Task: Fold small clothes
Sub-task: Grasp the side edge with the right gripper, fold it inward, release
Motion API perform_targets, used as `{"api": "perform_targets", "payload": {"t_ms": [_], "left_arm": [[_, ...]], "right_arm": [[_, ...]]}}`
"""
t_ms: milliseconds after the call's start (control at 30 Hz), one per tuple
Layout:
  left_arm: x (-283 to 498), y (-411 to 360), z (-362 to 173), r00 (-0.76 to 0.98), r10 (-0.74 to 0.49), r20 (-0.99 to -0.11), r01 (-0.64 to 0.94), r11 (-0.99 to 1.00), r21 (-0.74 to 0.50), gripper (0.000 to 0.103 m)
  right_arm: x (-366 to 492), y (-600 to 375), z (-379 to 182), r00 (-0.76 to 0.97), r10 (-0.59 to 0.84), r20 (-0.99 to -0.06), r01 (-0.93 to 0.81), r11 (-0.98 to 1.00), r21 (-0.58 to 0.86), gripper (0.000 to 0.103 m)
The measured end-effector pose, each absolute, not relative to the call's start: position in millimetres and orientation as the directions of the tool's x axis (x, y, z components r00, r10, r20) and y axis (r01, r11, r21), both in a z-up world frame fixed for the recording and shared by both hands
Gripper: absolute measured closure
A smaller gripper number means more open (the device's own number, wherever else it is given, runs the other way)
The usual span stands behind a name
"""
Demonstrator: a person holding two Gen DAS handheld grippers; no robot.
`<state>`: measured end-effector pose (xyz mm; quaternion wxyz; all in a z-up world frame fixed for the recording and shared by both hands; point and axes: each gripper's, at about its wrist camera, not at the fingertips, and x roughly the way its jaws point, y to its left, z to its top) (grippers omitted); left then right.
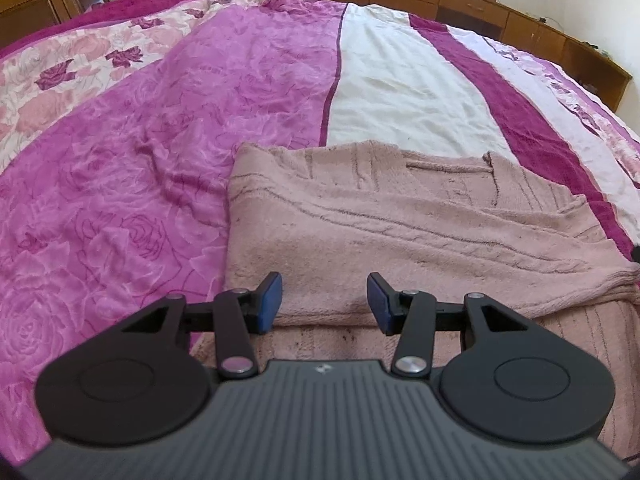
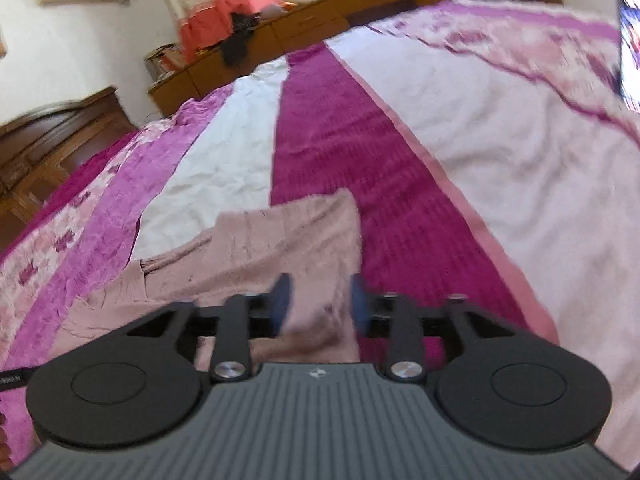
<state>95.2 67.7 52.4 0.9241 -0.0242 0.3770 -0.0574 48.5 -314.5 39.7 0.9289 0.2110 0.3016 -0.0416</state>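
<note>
On the striped bedspread (image 1: pixel 400 92) a dusty-pink knitted garment (image 1: pixel 400 216) is laid, one fold apparently made. Left gripper (image 1: pixel 325 300): jaws apart, folded edge lying just beyond and between them, nothing gripped. Right gripper (image 2: pixel 318 304): jaws apart over the garment's right edge; blurred. Next judged: both edges clamped for another fold.

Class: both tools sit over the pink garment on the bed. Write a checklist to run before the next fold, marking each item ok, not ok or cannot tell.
1. Left tool open: ok.
2. Right tool open: ok.
3. Pink knitted garment lying on the bedspread, already partly folded: ok.
4. Garment free of both tools: ok.
5. Right wrist view sharp: not ok, blurred.
6. Garment's near edge visible: cannot tell.
</note>
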Motion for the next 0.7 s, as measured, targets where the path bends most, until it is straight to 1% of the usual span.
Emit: {"api": "perform_targets", "payload": {"t_ms": [33,67,100,233,267,333,367,500,600,633,700], "left_arm": [[95.7,66.8,53.9,0.712,-0.127,-0.690,0.091,0.992,-0.088,0.054],[96.5,65.8,55.2,0.715,-0.127,-0.688,0.094,0.992,-0.086,0.054],[97.8,64.4,55.7,0.717,-0.126,-0.686,0.095,0.992,-0.082,0.054],[103.4,63.8,57.6,0.732,-0.114,-0.672,0.089,0.994,-0.071,0.054],[105.6,64.6,57.3,0.737,-0.111,-0.667,0.087,0.994,-0.070,0.054],[110.6,66.3,56.1,0.742,-0.106,-0.662,0.082,0.994,-0.068,0.054],[113.6,67.2,54.9,0.746,-0.110,-0.657,0.085,0.994,-0.069,0.054],[126.8,67.3,44.2,0.775,-0.121,-0.621,0.118,0.992,-0.046,0.054],[139.3,69.1,31.8,0.764,-0.070,-0.641,0.075,0.997,-0.020,0.054],[142.0,71.0,28.3,0.763,-0.065,-0.643,0.063,0.998,-0.026,0.055],[145.7,74.7,23.5,0.763,-0.048,-0.645,0.040,0.999,-0.026,0.055]], "right_arm": [[55.8,-312.7,43.4,0.814,0.057,-0.578,0.180,0.921,0.345,0.044],[61.7,-309.6,47.3,0.812,0.064,-0.581,0.159,0.932,0.325,0.043],[70.1,-305.7,47.8,0.803,0.063,-0.592,0.144,0.944,0.296,0.043],[98.9,-296.5,40.6,0.748,-0.017,-0.663,0.164,0.973,0.161,0.043],[103.1,-293.8,36.5,0.735,-0.021,-0.678,0.155,0.978,0.138,0.045],[104.7,-289.1,31.9,0.720,-0.022,-0.694,0.136,0.985,0.110,0.072],[103.8,-287.3,31.4,0.719,-0.023,-0.694,0.124,0.988,0.095,0.088],[94.4,-278.3,47.2,0.778,-0.048,-0.626,0.095,0.995,0.042,0.091],[90.2,-275.8,60.7,0.828,-0.094,-0.552,0.120,0.993,0.010,0.093],[91.4,-275.1,61.2,0.833,-0.109,-0.542,0.126,0.992,-0.005,0.093],[97.8,-275.3,56.5,0.824,-0.112,-0.555,0.124,0.992,-0.016,0.093]]}}
